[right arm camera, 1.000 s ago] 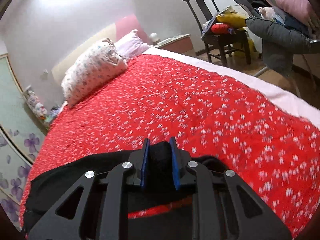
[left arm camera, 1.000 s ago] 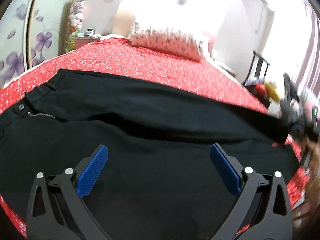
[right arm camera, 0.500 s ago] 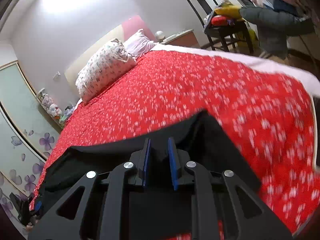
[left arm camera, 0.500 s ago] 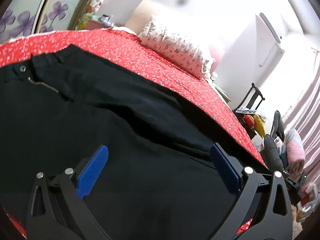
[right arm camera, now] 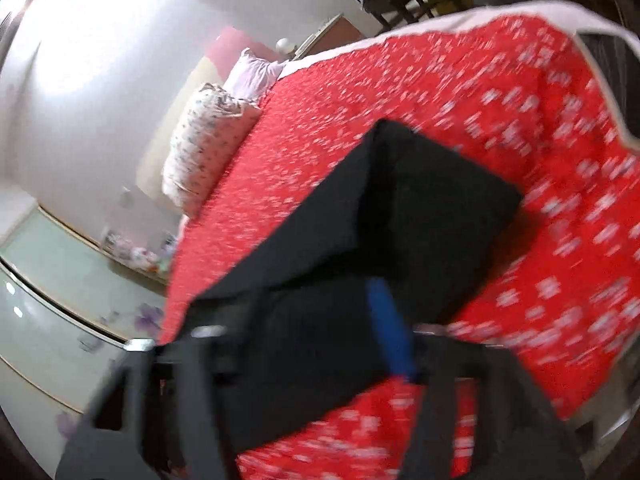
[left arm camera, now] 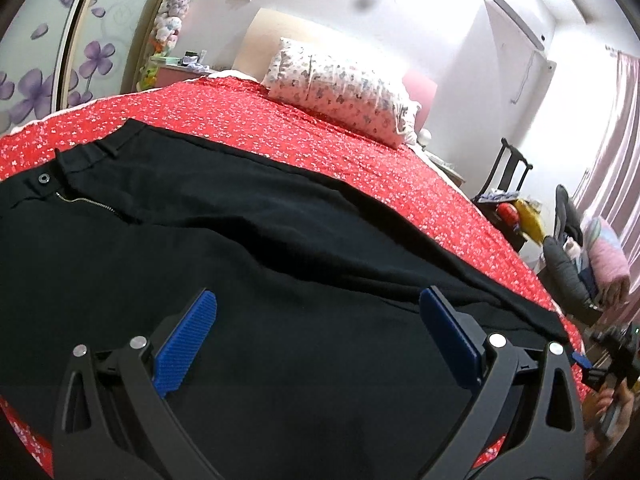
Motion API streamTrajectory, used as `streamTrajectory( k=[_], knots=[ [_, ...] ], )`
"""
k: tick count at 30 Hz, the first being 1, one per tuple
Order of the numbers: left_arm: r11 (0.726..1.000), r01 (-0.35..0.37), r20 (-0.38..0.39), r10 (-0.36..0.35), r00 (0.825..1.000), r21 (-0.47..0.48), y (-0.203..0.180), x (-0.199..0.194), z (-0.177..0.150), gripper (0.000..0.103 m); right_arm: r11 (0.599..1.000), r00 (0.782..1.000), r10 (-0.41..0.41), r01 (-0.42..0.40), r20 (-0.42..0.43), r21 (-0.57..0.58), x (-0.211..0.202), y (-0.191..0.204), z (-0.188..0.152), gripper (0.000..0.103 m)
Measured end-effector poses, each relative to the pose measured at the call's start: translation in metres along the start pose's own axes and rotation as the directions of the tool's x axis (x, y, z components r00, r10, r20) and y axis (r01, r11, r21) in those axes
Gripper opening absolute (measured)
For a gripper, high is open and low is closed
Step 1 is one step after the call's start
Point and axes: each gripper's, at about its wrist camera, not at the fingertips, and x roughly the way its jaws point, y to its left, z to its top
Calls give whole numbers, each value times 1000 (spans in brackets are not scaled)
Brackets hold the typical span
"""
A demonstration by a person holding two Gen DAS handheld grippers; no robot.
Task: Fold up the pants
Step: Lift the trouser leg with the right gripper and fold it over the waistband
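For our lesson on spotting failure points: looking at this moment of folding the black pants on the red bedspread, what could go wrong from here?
1. The right gripper appears to hold the pants by a small pinch of the leg end; the blurred view suggests fast motion, so the cloth might slip out.
2. The left gripper is open above the pants, pinning nothing, so the waist could drag across the bedspread.

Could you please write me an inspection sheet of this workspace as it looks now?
Surface: bed with a red flowered cover.
Job's things: black pants spread lengthwise, fly open, one leg end lying flat.
Clutter: pillow at the head.
Grippers: left claw wide open over the pants; right claw too blurred to judge.
Cables: nothing seen.
Surroundings: chair piled with things, flowered wardrobe door.
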Motion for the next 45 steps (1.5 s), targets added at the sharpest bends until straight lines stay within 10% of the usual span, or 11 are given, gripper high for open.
streamTrajectory(
  k=[13,18,29,34,45],
  knots=[
    [999,9,-63,-7,998,34,-1,9,-4,101,969,995,-88,76,40,235,64,3,4,38],
    [998,28,-81,-24,996,48,-1,12,-6,101,955,995,-67,40,80,295,75,-8,12,7],
    [995,73,-3,-73,997,-64,12,2,-2,101,956,945,174,-230,276,185,-2,-1,-9,5],
    [997,75,-47,-75,996,-1,4,-1,7,101,954,979,30,-89,204,286,5,-43,-38,5],
    [996,-71,-124,78,989,58,31,29,114,101,966,973,25,-82,228,245,16,-55,-45,4]
  ],
)
